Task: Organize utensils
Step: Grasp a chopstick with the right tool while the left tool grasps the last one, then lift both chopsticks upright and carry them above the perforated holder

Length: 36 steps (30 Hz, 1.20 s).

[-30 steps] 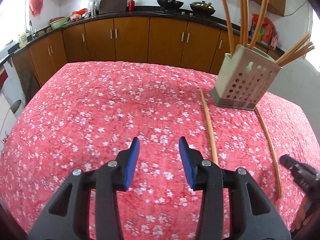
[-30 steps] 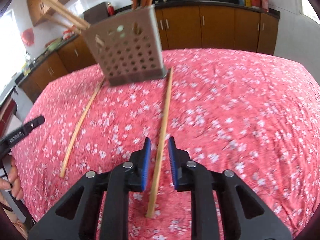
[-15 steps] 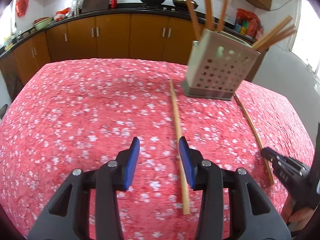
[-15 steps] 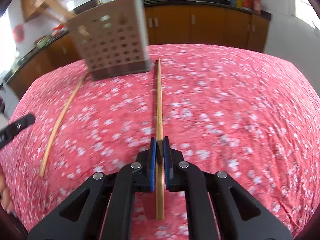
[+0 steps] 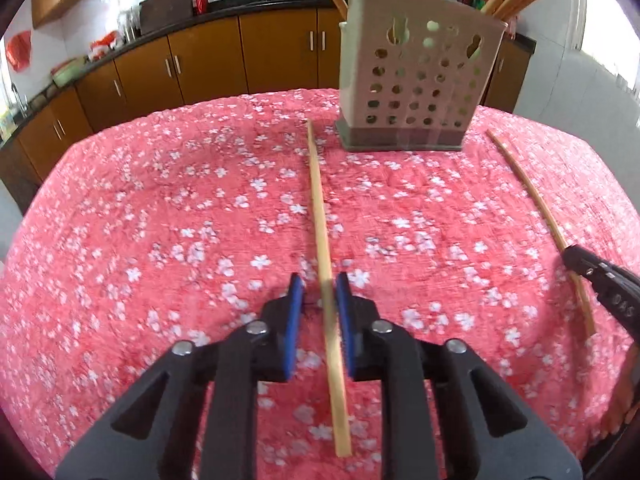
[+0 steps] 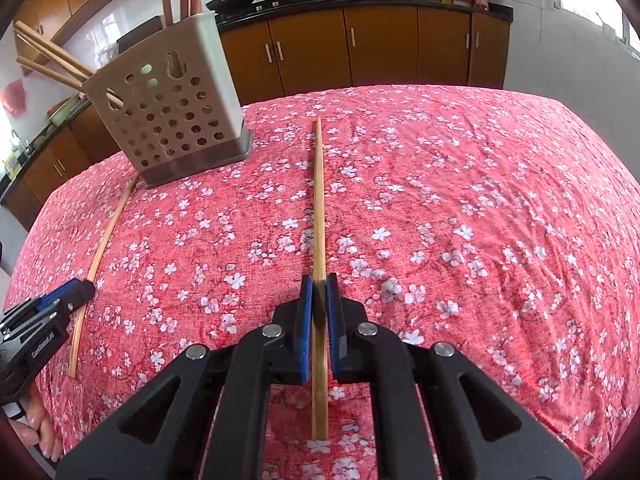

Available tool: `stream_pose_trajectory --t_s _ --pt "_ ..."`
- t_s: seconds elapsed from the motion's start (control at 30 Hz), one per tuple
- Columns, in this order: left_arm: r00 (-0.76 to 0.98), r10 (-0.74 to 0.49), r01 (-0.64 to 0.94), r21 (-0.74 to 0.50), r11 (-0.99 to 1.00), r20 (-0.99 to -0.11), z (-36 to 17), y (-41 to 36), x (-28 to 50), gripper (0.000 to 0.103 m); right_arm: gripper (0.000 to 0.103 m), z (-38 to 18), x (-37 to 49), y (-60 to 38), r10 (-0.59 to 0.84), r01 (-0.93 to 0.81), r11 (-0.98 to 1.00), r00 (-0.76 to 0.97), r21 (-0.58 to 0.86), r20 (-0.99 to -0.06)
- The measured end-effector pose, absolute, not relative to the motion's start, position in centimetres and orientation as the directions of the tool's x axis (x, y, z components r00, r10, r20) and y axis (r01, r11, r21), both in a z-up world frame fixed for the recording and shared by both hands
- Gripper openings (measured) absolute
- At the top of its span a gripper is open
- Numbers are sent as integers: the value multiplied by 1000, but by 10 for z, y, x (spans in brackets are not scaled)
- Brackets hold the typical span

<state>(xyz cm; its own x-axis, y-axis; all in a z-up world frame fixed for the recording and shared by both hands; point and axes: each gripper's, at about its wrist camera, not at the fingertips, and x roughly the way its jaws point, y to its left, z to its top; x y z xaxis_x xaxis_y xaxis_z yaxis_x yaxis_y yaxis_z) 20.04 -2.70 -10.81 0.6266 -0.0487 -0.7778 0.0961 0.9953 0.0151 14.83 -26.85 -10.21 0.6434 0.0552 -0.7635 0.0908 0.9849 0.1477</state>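
At lower centre of the right wrist view, the right gripper (image 6: 319, 292) is clenched on a chopstick (image 6: 319, 200) running up toward the perforated holder (image 6: 168, 116) at upper left. In the left wrist view, the left gripper (image 5: 320, 292) straddles a second chopstick (image 5: 320, 208) with jaws parted, not pinching it, on the floral tablecloth (image 5: 160, 208).
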Motion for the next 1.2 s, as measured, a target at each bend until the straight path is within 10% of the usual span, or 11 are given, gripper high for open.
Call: stream_pose_trajectory --t_s 1.2 --pt "631 -20 -37 -56 998 -775 -107 51 220 16 8 -107 172 -261 29 63 994 643 91 -766"
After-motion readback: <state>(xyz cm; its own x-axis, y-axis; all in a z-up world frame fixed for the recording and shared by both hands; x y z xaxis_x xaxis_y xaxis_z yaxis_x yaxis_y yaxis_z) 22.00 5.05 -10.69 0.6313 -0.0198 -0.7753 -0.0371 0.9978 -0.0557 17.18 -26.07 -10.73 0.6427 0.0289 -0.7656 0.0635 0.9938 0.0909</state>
